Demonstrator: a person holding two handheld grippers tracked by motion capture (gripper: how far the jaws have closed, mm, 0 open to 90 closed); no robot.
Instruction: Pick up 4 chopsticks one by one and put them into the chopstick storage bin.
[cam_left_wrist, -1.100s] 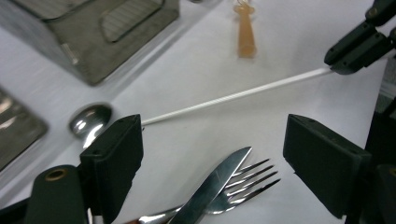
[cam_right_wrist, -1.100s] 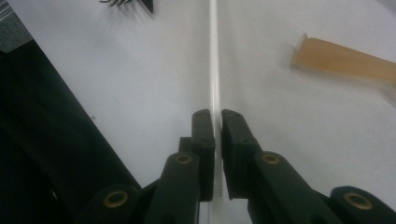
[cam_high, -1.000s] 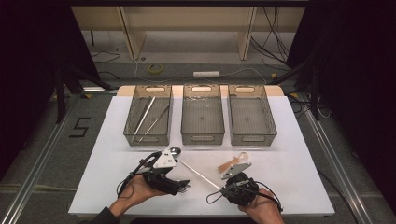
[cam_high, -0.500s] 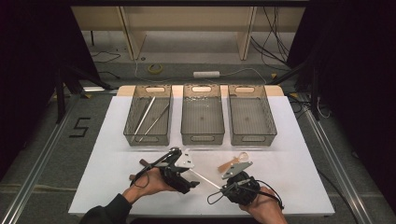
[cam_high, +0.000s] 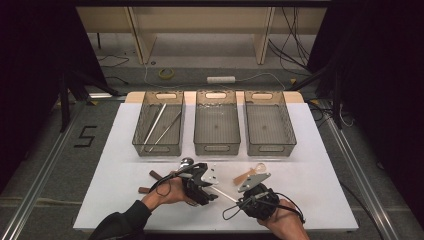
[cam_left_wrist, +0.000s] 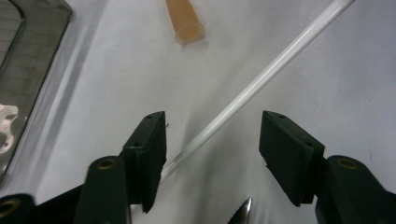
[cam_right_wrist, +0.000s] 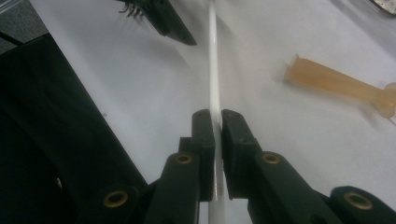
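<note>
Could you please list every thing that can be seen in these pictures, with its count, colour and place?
Bins: three, clear grey, in a row at the far side of the table.
Rods in bin: two, one white and one grey, in the left bin.
White rod: one, white, near the front edge, its end between the right gripper's pads, its other end between the left gripper's jaws.
Spoon: one, translucent amber, in front of the right bin.
Brown sticks: two, dark brown, left of the left gripper.
Table: one, white.
Left gripper: one, black, jaws apart, just closing around the rod.
Right gripper: one, black, shut on the rod.
</note>
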